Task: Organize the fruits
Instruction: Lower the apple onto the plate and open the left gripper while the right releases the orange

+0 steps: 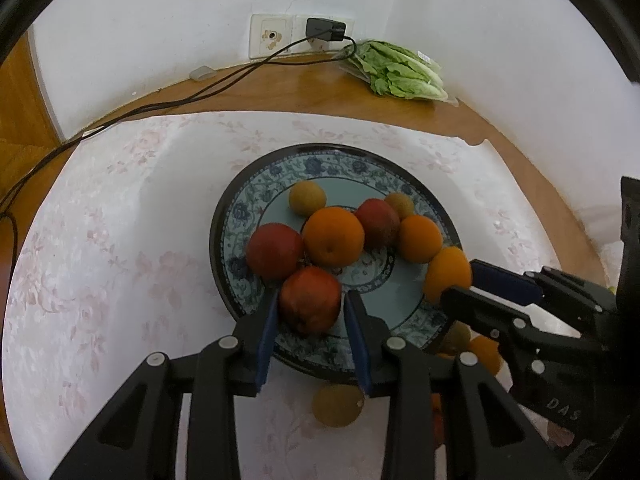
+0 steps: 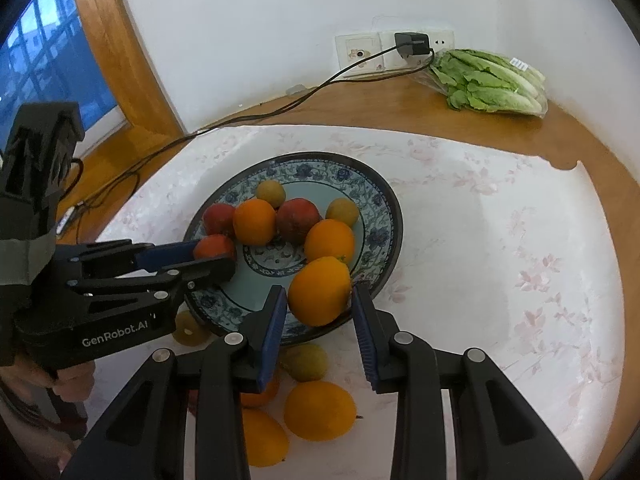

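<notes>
Your left gripper (image 1: 310, 306) grasped a round red apple (image 1: 310, 300) over the blue-patterned ceramic plate (image 1: 256, 184); your right gripper (image 2: 320, 304) clasped a round orange (image 2: 319, 291).

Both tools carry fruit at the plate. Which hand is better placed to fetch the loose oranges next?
Right, probably. The loose oranges lie on the cloth directly beneath the right tool. The left tool sits across the plate, by a yellowish fruit.
</notes>
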`<state>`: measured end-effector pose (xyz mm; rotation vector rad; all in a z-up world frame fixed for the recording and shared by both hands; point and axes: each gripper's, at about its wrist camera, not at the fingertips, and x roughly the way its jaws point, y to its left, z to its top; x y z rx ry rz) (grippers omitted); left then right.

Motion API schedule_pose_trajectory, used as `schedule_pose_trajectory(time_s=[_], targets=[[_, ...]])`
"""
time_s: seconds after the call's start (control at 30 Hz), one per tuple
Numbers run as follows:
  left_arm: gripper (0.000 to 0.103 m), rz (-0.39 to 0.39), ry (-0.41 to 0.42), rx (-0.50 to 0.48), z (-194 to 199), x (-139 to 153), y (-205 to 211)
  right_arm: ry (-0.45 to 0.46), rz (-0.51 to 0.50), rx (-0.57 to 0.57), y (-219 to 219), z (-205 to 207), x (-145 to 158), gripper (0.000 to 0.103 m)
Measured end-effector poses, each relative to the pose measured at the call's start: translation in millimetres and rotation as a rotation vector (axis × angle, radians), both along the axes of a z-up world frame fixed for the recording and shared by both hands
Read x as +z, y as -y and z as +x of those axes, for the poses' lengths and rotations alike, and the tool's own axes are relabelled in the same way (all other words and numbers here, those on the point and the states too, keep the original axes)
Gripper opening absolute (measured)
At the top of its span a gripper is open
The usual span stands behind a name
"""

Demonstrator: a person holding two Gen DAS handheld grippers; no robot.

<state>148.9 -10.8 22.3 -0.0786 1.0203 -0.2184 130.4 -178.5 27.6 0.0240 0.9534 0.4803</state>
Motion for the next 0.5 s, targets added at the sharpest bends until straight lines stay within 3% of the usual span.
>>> schedule_pose_trajectory(time_s=[0.5], targets=[[0.041,-0.030,0.030,0.019,-28.9,22.0,-9.0,0.033,0.031,-0.041,17.7,-21.9,21.5,0.039]])
